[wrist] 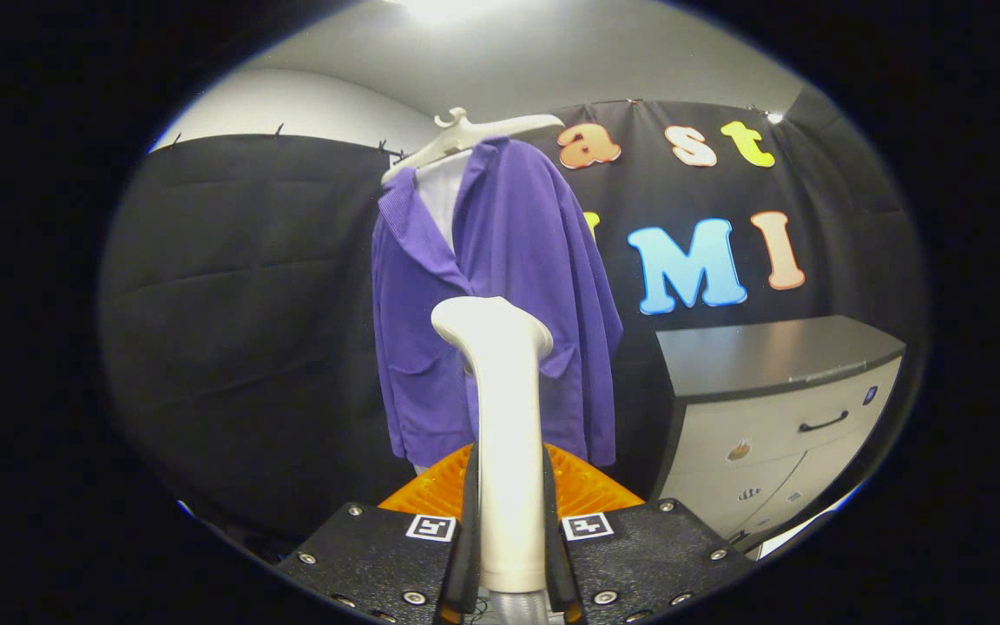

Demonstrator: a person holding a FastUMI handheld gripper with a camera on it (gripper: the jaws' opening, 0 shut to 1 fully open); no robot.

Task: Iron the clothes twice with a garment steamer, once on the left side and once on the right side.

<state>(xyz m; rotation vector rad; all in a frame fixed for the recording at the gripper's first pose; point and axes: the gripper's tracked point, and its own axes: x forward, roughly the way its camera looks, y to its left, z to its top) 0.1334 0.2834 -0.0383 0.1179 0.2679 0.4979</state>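
The gripper at the bottom centre of the frame is clamped, both fingers pressing the handle of a cream-white plastic garment steamer, whose hose leaves below the fingers. The handle looks smooth, rigid and light, probably slippery, so a firm hold low on the straight shaft seems right. Its head points at a soft purple knit jacket hanging on a white plastic hanger at centre frame, just beyond the nozzle. The limp fabric will likely swing under pressure. A grey-topped drawer cabinet stands at right.
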